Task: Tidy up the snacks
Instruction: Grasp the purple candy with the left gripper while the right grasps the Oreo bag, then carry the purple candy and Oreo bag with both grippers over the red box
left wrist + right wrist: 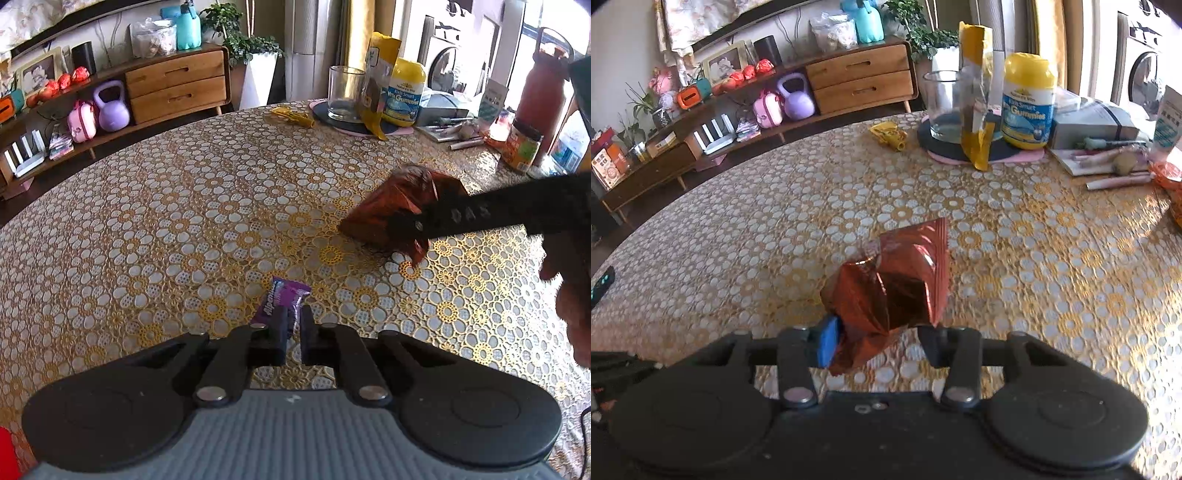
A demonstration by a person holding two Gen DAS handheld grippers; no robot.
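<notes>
Both snacks sit on the desk (184, 206), which is covered in a lace-patterned cloth, and each is caught in a claw. The left claw (293, 325) is pressed together on the near end of the purple candy packet (282, 301), with only a thin strip of wrapper between the pads; most of the packet lies flat on the cloth beyond them. That hold looks shallow, so on a lift the slick wrapper could slide out, or the packet could swing and twist round the pinch point. The right claw (882, 339) is clamped on the lower part of the crinkled red foil bag (897, 284), its blue pad (827, 345) against one side and the dark finger against the other. The bag is puffed and creased, so the foil may buckle or slip through the grip, and a harder squeeze might crush whatever is inside. In the left wrist view the right claw reaches across to the bag not far from the candy, so the two tools could knock each other if both move inward. Farther back stand a glass (945, 107), a tall yellow pouch (977, 92) and a gummy bottle (1028, 99), close together; a swinging bag carried that way could tip them.
</notes>
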